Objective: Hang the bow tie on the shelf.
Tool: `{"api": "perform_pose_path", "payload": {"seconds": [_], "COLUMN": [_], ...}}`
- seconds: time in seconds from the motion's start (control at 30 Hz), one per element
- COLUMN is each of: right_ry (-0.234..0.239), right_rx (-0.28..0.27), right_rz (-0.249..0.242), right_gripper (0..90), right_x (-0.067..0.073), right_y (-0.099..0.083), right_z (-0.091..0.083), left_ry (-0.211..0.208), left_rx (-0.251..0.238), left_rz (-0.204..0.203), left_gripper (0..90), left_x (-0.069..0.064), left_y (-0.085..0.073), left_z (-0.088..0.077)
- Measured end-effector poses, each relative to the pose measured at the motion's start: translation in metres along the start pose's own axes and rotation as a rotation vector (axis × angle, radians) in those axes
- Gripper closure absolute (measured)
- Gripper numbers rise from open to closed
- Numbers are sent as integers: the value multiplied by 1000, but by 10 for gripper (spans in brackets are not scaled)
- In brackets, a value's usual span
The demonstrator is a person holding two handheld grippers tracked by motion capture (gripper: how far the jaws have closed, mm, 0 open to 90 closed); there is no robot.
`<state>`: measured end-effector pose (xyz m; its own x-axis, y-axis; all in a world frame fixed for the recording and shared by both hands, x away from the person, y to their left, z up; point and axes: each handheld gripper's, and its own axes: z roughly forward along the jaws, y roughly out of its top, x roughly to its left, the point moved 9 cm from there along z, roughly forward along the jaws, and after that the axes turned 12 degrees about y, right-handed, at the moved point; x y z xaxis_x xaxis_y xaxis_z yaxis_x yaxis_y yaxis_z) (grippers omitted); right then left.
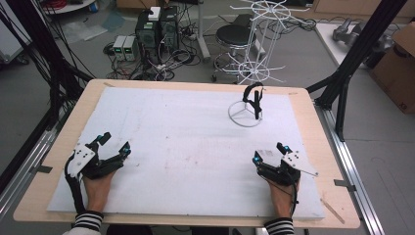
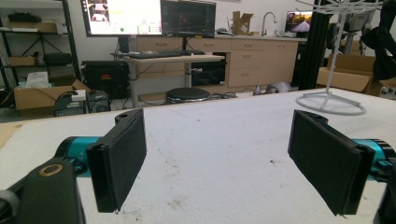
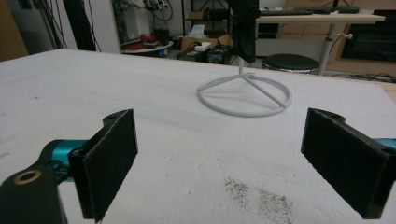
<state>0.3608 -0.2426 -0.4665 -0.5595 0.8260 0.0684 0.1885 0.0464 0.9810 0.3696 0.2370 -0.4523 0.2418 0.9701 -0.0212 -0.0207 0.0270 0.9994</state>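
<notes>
At the near edge of the counter point(image 1: 58, 161) a person's two forearms in striped cuffs come up from below, each hand wrapped around a gripper resting low over the white mat point(image 1: 186, 147) that covers most of the wooden top. The left gripper point(image 1: 113, 143) sits at the near left of the mat with its fingers point(image 2: 119, 163) spread wide apart and nothing between them; in the left gripper view the two black pads stand far to either side with bare, slightly smudged mat in the gap. The right gripper point(image 1: 270, 153) sits at the near right, its fingers point(image 3: 109, 158) likewise held apart and empty, a grey speckled stain point(image 3: 261, 196) on the mat just ahead of them.

Farther off, on the right half of the mat and well apart from both grippers, stands a white wire stand point(image 1: 244, 115): a ring base with three spokes meeting at an upright post. A black strap-like thing point(image 1: 254, 100) hangs on that post, draped upright above the ring; what exactly it is I cannot tell. The stand lies more or less straight ahead of the right gripper and well off to the right of the left one.

Beyond the counter's far edge, on the floor, are a tall white wire rack point(image 1: 264, 39), a round black stool point(image 1: 233, 35) and computer towers point(image 1: 156, 29) amid tangled cables.
</notes>
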Motion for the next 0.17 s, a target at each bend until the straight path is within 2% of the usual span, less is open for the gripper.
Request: {"api": "perform_pose_path", "payload": {"seconds": [0.17], "right_ry": [-5], "right_rx": [-38], "right_rz": [6], "right_gripper": [99], "right_x": [0], "right_y": [1], "right_z": [-4], "left_ry": [0], "left_rx": [-1], "left_rz": [1], "left_gripper": [195], "left_x": [0], "left_y": [0], "left_z": [0]}}
